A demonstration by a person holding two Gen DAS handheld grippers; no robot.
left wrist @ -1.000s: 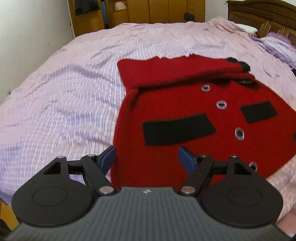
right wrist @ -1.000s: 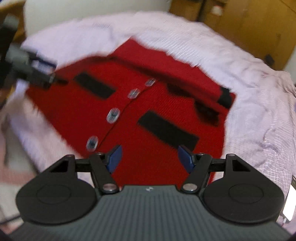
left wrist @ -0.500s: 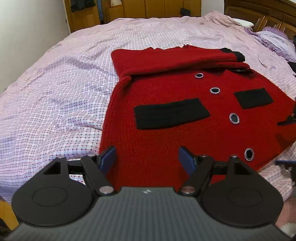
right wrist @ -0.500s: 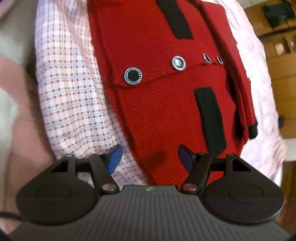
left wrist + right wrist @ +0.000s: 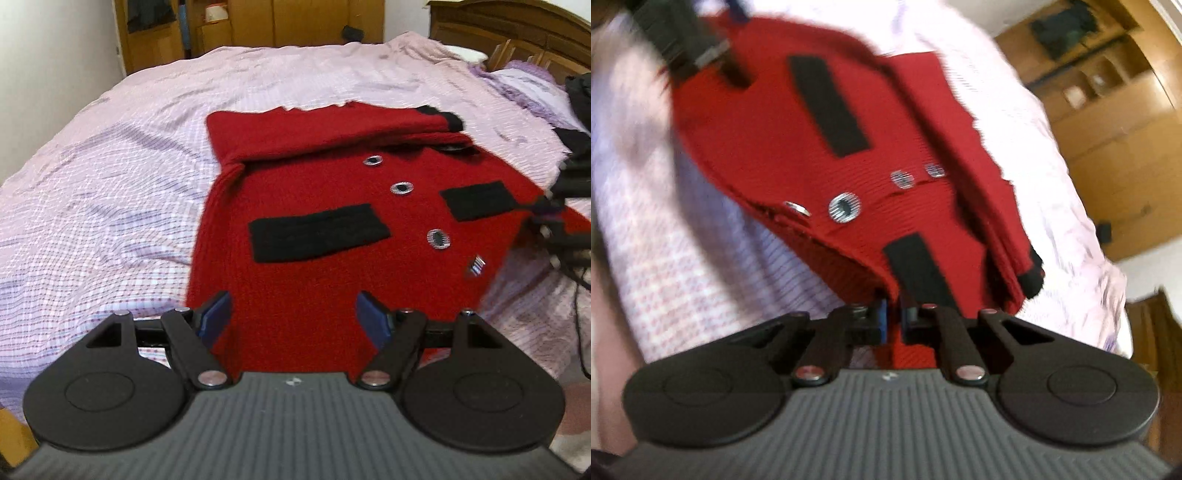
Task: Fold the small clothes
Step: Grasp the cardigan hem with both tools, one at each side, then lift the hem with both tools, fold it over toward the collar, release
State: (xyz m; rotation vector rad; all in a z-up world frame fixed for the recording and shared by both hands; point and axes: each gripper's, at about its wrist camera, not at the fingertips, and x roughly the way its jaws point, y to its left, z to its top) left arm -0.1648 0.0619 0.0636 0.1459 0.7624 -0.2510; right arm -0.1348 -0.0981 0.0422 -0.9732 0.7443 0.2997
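A small red knitted cardigan [image 5: 332, 206] with black pocket bands and round buttons lies on the bed, one sleeve folded across its top. My left gripper [image 5: 295, 314] is open over the cardigan's near hem, holding nothing. My right gripper [image 5: 892, 319] is shut on the cardigan's [image 5: 798, 140] hem corner and lifts that edge off the sheet. The right gripper also shows at the right edge of the left wrist view [image 5: 554, 210]. The left gripper shows blurred at the top left of the right wrist view [image 5: 690, 40].
The bed is covered by a pink checked sheet [image 5: 110, 177]. A wooden headboard [image 5: 517, 33] and purple bedding [image 5: 532, 85] are at the far right. Wooden cabinets [image 5: 258, 26] stand behind the bed. A dark cable [image 5: 580, 325] hangs at the right.
My right gripper has closed on the cardigan's hem corner and raised it, so the right lower edge is off the bed. My left gripper stays open at the near hem.
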